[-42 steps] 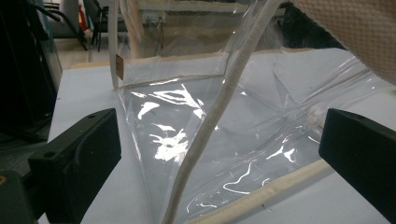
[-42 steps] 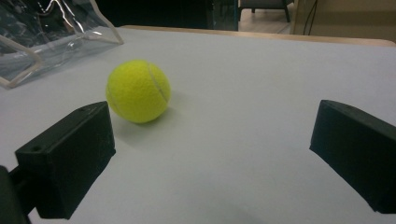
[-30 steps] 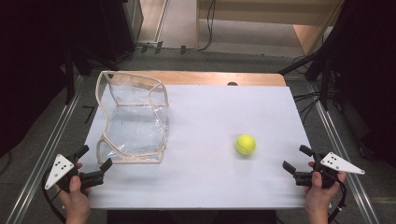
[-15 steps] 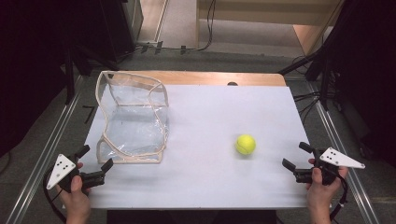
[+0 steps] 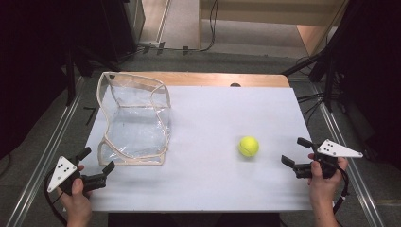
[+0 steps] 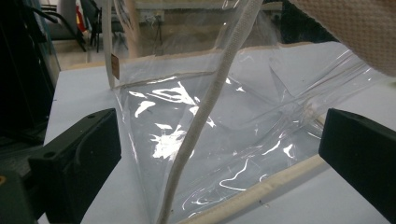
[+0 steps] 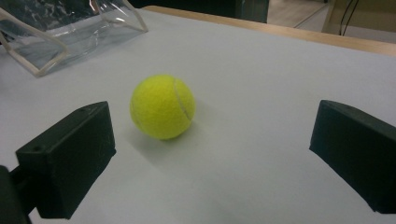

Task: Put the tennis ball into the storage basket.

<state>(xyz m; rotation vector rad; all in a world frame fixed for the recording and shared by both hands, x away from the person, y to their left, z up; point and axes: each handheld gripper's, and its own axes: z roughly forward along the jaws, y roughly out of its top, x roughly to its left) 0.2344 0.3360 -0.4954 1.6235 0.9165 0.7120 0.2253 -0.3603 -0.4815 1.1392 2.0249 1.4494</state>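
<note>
A yellow tennis ball [image 5: 248, 146] lies on the white table sheet [image 5: 213, 189], right of centre. My right gripper [image 5: 293, 150] stands open a short way to its right, jaws pointing at it. In the right gripper view the tennis ball [image 7: 162, 106] sits just beyond the left jaw, ahead of the right gripper [image 7: 210, 140], untouched. A clear plastic bag with beige trim [image 5: 135, 120] stands slumped at the left. My left gripper [image 5: 97, 159] is open at its near left corner. In the left gripper view the bag [image 6: 210, 121] is close before the open left gripper [image 6: 224, 140].
A wooden table edge [image 5: 213, 79] shows behind the sheet, with a small dark object [image 5: 235, 85] on it. Metal rails [image 5: 42, 156] run along both sides of the table. Cables lie on the floor at the right [image 5: 312, 101]. The bag's corner [image 7: 60, 28] appears at top left in the right gripper view.
The right gripper has shifted a little to the left, toward the ball. The left gripper, the ball and the bag have hardly moved.
</note>
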